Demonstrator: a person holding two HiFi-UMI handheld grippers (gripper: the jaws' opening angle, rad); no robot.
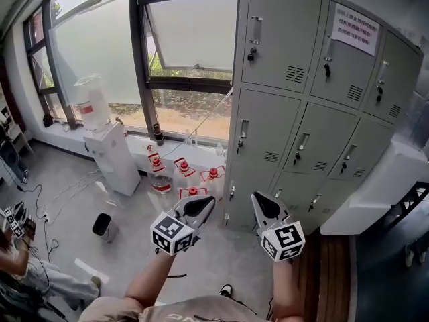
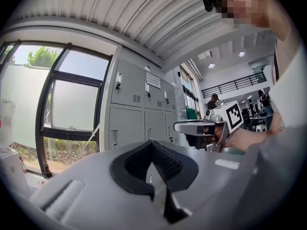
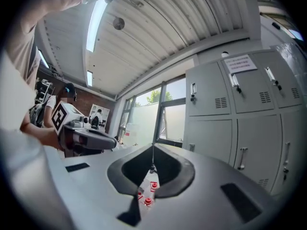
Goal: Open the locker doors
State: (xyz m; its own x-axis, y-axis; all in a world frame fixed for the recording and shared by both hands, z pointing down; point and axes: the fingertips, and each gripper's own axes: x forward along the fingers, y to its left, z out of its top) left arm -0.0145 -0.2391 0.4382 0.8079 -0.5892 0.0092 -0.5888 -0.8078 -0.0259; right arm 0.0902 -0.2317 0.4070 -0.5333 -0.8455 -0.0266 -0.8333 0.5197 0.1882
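Where the frame's left edge cuts across the floor, only an arm and legs of a seated person (image 1: 27,274) show. Next comes a white water dispenser (image 1: 110,154) below the window (image 1: 191,45). After it, a small black bin (image 1: 102,225) and a cluster of red-capped water jugs (image 1: 186,174) stand on the floor; their labels are too small to read.

At bottom centre the left tongs (image 1: 206,203) are pressed together with nothing between them. Just to their right, the right tongs (image 1: 258,200) are likewise pinched together and empty. Both hang in the air, apart from the grey lockers (image 1: 301,106) that fill the right half.

Every locker door in view is closed, each with a handle and vent slots. The bottom row is partly hidden behind the tongs. A white paper notice (image 1: 355,29) on a top door carries red print, too blurred to read.
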